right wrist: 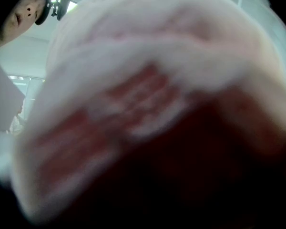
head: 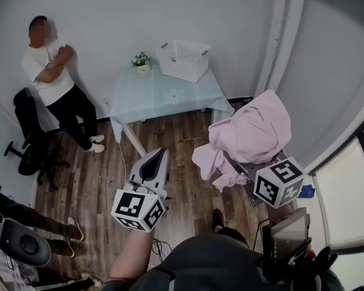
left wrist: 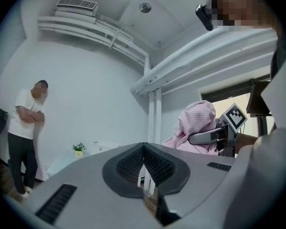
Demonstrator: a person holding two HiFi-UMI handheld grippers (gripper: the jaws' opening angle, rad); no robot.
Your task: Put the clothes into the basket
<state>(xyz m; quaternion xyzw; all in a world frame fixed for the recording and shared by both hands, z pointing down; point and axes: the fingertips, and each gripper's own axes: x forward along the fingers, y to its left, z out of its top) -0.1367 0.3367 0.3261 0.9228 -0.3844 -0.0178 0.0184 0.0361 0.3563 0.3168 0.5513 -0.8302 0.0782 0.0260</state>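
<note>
On the blue-clothed table (head: 164,99), white basket (head: 185,68).

no text, label, brand or number can be read anywhere in these views

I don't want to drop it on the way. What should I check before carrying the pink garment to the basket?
1. Garment up on right tool: ok.
2. Right tool's jaws clamped on it: cannot tell, fabric covers that view.
3. Garment gathered: not ok, a fold hangs below the tool.
4. Left tool free to help: ok, jaws together, nothing between.
5. Basket open-topped on the table: ok.
6. Person apart from the table: ok, at the wall.
</note>
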